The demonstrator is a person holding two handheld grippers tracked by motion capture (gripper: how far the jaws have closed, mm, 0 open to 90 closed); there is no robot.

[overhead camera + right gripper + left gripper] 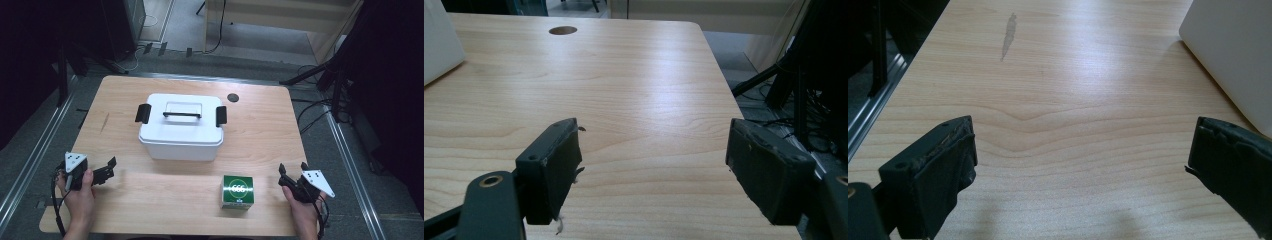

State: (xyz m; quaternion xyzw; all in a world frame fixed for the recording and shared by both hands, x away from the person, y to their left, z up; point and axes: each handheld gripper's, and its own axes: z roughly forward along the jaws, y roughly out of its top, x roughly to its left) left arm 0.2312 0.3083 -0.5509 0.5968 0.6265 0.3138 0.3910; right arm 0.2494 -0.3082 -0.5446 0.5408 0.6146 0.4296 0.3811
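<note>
While both grippers — left (111, 167), right (292, 170) — sit wide and empty near the table's (260, 125) front corners, square up before closing on the carton (238, 191).

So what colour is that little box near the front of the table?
The little box is green, with a white ring and markings on top; the high view shows it best.
</note>
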